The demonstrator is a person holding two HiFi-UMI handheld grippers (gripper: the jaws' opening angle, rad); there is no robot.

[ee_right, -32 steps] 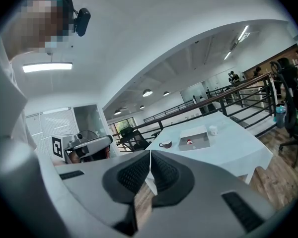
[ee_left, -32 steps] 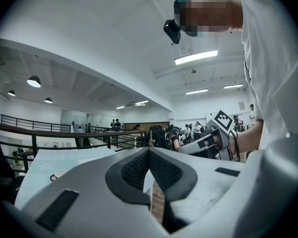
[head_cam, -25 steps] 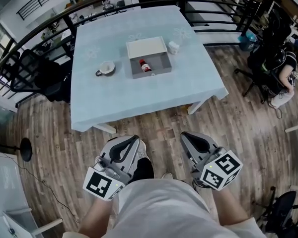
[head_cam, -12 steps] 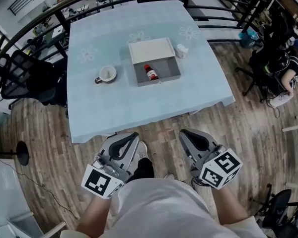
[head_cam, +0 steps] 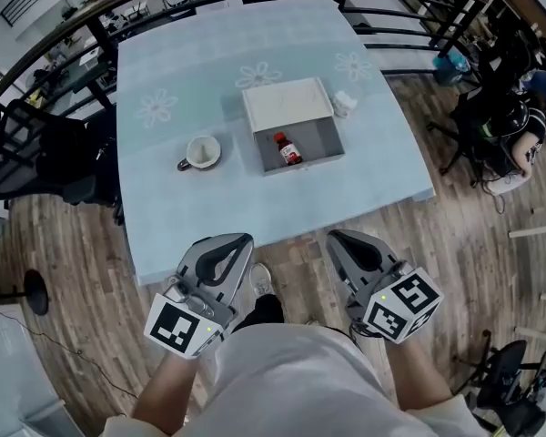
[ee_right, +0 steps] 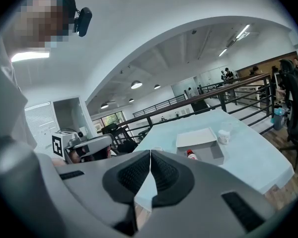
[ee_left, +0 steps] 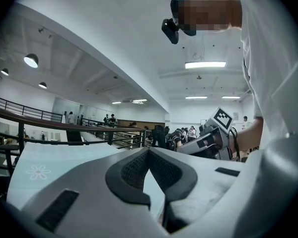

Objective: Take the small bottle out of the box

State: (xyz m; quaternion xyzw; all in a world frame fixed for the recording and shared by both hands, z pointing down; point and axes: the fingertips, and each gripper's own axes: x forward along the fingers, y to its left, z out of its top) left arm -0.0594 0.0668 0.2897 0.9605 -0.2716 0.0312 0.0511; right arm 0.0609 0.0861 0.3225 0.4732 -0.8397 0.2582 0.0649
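Observation:
A small red-capped bottle [head_cam: 289, 149] lies inside a grey open box [head_cam: 320, 146] whose white lid [head_cam: 287, 104] is folded back, in the middle of a light blue table [head_cam: 191, 217]. The right gripper view shows the same bottle [ee_right: 191, 154] and box [ee_right: 216, 151] some way ahead. Both grippers hang low near my waist, well short of the table. My left gripper [head_cam: 233, 241] is shut with nothing in it, and so is my right gripper [head_cam: 338, 238]; each has its jaws touching at the tips.
A white mug [head_cam: 200, 152] stands left of the box and a small white cup [head_cam: 344, 105] right of it. A black railing [head_cam: 409, 7] runs behind the table. Office chairs [head_cam: 36, 157] stand at the left; a seated person [head_cam: 519, 144] is at the right. Wooden floor [head_cam: 473, 244] surrounds the table.
The table and box have shifted lower and nearer in the head view, as I step closer. Both grippers keep their place by my waist, still shut.

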